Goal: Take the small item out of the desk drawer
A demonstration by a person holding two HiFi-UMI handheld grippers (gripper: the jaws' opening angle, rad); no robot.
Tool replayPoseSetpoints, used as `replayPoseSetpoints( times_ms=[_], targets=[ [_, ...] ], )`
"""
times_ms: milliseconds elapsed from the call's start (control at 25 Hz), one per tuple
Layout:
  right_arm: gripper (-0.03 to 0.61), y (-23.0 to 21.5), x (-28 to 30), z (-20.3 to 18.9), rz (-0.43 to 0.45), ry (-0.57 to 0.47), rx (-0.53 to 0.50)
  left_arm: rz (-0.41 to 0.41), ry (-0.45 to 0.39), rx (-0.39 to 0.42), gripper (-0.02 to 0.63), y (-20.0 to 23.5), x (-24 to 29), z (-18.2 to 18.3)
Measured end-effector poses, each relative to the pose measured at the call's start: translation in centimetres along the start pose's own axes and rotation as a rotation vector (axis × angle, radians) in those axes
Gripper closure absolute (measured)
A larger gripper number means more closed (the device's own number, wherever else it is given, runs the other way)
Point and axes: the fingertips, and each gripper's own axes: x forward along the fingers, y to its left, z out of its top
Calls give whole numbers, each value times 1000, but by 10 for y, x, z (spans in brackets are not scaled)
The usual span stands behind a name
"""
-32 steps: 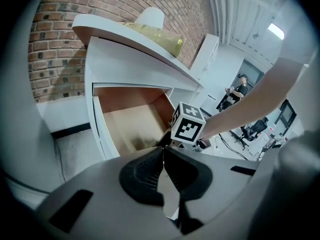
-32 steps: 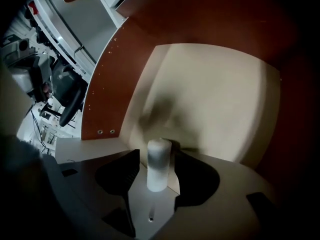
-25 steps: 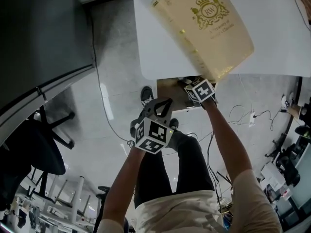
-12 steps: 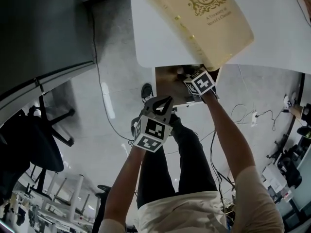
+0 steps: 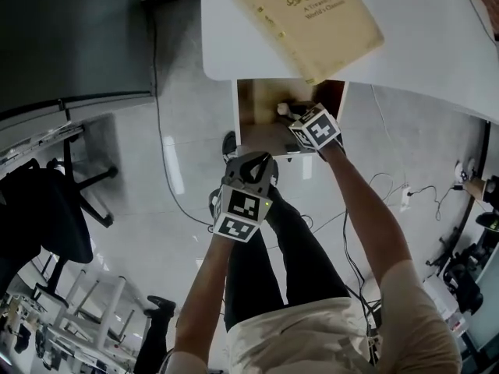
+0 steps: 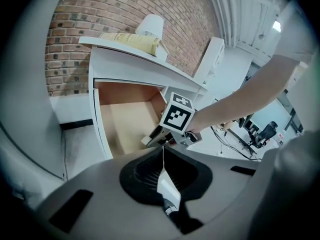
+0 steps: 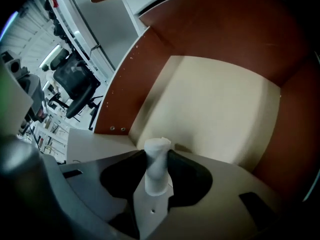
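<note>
The wooden drawer [image 5: 261, 123] stands open under the white desk [image 5: 437, 45]. My right gripper [image 5: 295, 115] reaches into it. In the right gripper view, a small white cylinder [image 7: 156, 166] stands upright between that gripper's [image 7: 157, 156] jaws, and both pads touch its sides. Beyond it lies the bare, pale drawer floor [image 7: 215, 109] with reddish-brown walls [image 7: 225, 34]. My left gripper [image 5: 260, 162] hangs below the drawer front, shut with nothing in it. From the left gripper view [image 6: 162, 146], I see the drawer [image 6: 125, 121] and the right gripper's marker cube [image 6: 178, 116].
A large cream book [image 5: 312, 10] with gold print lies on the desk above the drawer. The person's legs [image 5: 288, 255] are below the drawer. A black office chair [image 5: 47, 209] is at the left, and cables [image 5: 390, 185] trail on the floor at the right.
More of the open drawer shows from under the desk edge. The right gripper has gone further into it. The left gripper has stayed almost in place below the drawer.
</note>
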Motion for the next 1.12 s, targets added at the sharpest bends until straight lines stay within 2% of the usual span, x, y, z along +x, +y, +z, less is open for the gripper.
replayPoseSetpoints(
  times_ms=[280, 560, 720, 920, 1120],
  targets=[
    [422, 17, -41, 11, -21, -141, -12, 1, 9, 15, 594, -32, -4, -5],
    [422, 33, -87, 10, -24, -219, 30, 16, 25, 63, 594, -54, -16, 9],
    [422, 41, -118, 18, -32, -255, 34, 34, 16, 87, 594, -55, -25, 32],
    [423, 67, -169, 25, -25, -306, 64, 57, 13, 140, 594, -72, -60, 70],
    [423, 86, -217, 31, -30, -364, 97, 79, -6, 140, 594, -89, -86, 101]
  ],
)
